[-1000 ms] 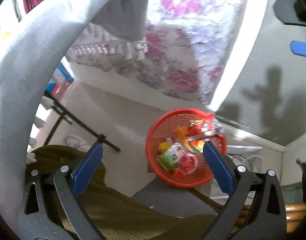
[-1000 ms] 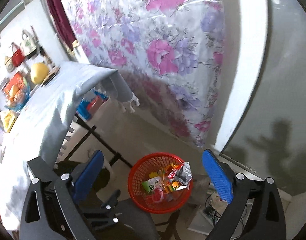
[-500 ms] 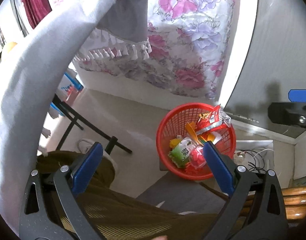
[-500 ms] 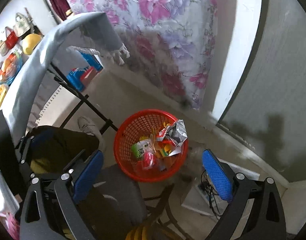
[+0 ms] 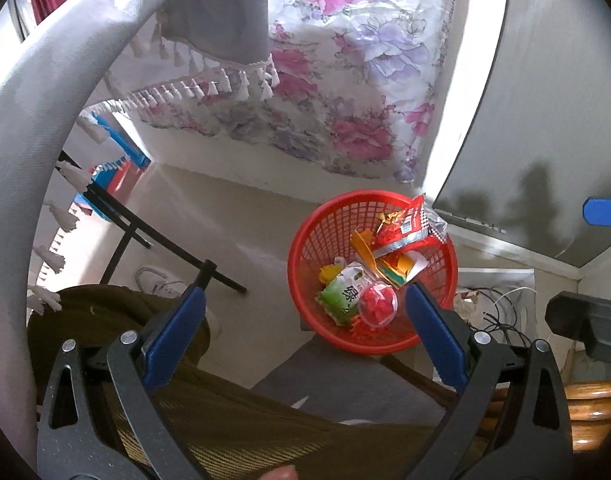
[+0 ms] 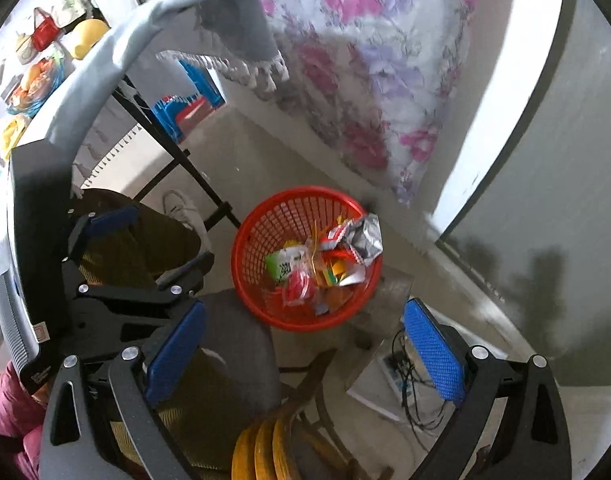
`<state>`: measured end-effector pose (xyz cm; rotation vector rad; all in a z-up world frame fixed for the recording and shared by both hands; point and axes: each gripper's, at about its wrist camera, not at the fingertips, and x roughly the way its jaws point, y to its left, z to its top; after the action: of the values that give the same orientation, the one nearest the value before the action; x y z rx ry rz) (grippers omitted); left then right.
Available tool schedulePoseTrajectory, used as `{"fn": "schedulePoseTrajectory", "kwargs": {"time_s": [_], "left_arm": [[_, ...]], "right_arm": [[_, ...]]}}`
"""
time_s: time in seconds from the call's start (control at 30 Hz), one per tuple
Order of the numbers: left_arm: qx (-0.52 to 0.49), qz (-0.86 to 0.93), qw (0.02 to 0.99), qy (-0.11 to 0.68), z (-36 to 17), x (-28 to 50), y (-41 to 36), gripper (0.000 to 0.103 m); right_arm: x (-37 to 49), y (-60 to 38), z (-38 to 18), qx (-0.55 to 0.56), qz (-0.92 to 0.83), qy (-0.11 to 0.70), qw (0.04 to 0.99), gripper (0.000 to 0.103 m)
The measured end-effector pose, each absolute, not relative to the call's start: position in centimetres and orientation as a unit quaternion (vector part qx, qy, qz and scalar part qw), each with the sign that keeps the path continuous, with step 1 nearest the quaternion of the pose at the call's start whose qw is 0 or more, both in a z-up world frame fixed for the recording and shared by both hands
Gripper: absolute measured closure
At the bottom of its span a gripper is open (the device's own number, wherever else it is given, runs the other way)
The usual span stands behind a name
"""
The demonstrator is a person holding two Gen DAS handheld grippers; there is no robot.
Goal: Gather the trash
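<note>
red mesh basket [image 5: 337, 224] on the floor, at 3 o'clock in the left wrist view, centre in the right wrist view; holds a green snack pouch [image 5: 341, 292], red round candy pack [image 5: 377, 306] and a red-and-silver wrapper [image 5: 409, 228] at its 1 o'clock rim. left gripper [image 5: 301, 330]: jaws spread, empty, above the basket. right gripper [image 6: 301, 338]: jaws spread, empty.

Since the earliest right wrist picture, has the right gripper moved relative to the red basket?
Yes. The right gripper has swung right of the red basket, which now sits left of centre against the floral sheet.
</note>
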<state>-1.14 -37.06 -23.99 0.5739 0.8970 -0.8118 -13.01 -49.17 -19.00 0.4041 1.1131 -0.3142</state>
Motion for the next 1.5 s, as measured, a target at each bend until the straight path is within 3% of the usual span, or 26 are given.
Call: {"fn": "schedulePoseTrajectory", "kwargs": {"time_s": [1.5], "left_arm": [[0.27, -0.374, 0.777, 0.428, -24.63, -0.77, -37.41, 0.007]], "right_arm": [[-13.08, -49.26, -19.2, 0.192, -0.148, 0.525, 0.816, 0.006]]}}
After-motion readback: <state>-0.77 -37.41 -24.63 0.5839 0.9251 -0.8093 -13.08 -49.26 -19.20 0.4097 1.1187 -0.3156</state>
